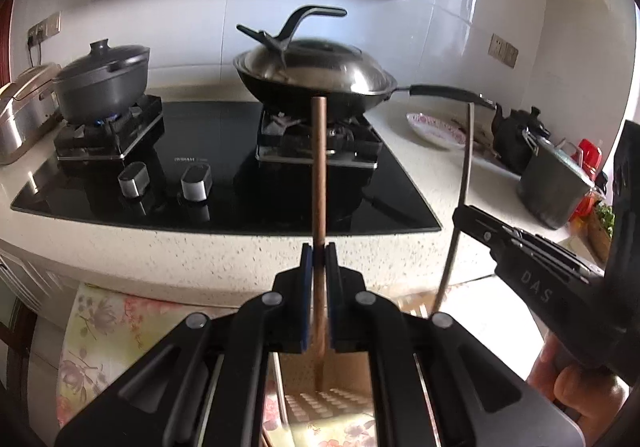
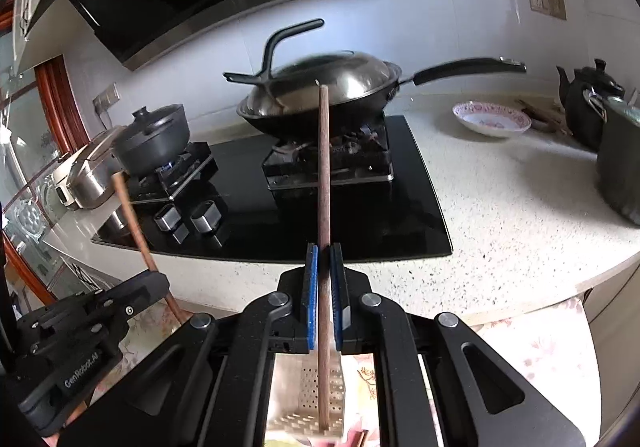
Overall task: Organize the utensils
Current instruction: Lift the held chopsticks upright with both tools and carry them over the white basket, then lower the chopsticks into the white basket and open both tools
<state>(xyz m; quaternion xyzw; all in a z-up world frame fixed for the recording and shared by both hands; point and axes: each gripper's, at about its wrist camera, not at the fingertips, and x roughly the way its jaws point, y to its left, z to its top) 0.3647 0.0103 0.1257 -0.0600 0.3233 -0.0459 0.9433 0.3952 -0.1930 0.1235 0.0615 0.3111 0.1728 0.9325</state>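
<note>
Fingers (image 1: 307,267) of the left gripper (image 1: 319,259) clamp one wooden stick (image 1: 319,167), right gripper (image 2: 324,267) pinches another (image 2: 324,175). Both are thin, so either could probably swivel and miss the perforated holder (image 2: 308,391) below.

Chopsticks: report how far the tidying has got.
Done: nothing visibly stored yet. In hand: left gripper and right gripper each clamp one brown wooden chopstick, tips over a perforated metal holder. Left: lowering both in; other utensils not visible.

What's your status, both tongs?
Left tongs shut on chopstick. Right tongs shut on second chopstick. Perforated holder below. Nothing in the way.
</note>
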